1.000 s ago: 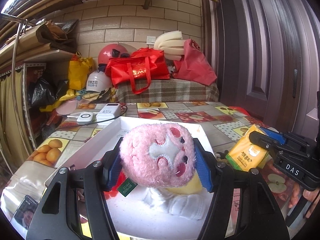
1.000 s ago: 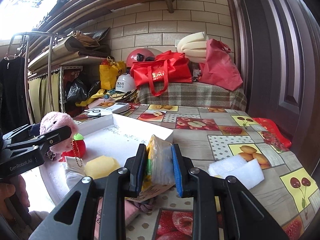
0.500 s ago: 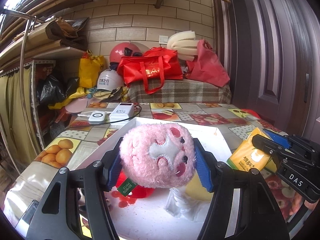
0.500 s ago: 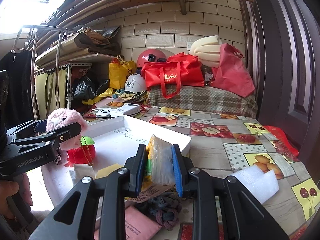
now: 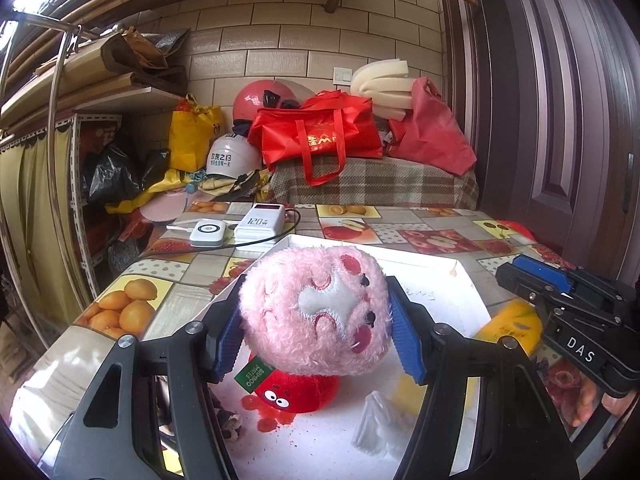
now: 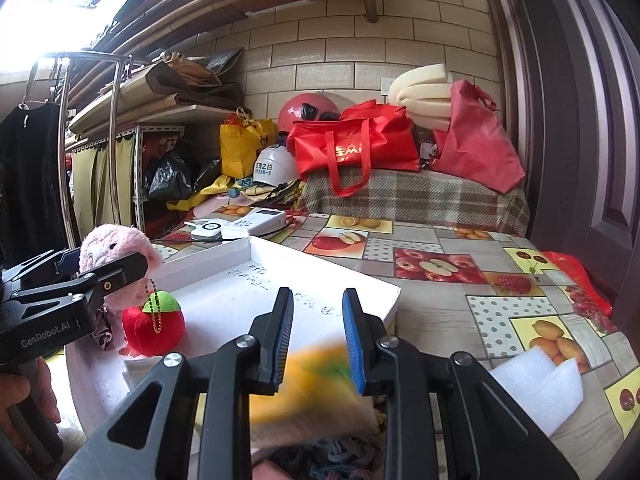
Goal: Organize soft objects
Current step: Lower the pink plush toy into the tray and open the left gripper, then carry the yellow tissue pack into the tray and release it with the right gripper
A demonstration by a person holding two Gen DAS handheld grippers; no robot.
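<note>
Nearest, the right gripper [image 6: 316,340] stands with jaws spread, a blurred yellow packet [image 6: 316,376] below its fingers, not pinched. Left, the left gripper [image 5: 316,332] pinches a pink plush toy [image 5: 320,312] above the white tray [image 6: 320,284]; beneath sits a red apple plush [image 6: 154,328].

My left wrist camera looks forward along its fingers, close behind the fluffy pink plush ball [image 5: 316,312], over the shallow white cardboard tray [image 5: 460,280] toward the tan brick wall [image 5: 280,52]. My right wrist camera faces the same wall from further right, low over the fruit-patterned tablecloth [image 6: 460,292]. Both share the tray, the plush and the glossy red tote bag [image 6: 352,148].
</note>
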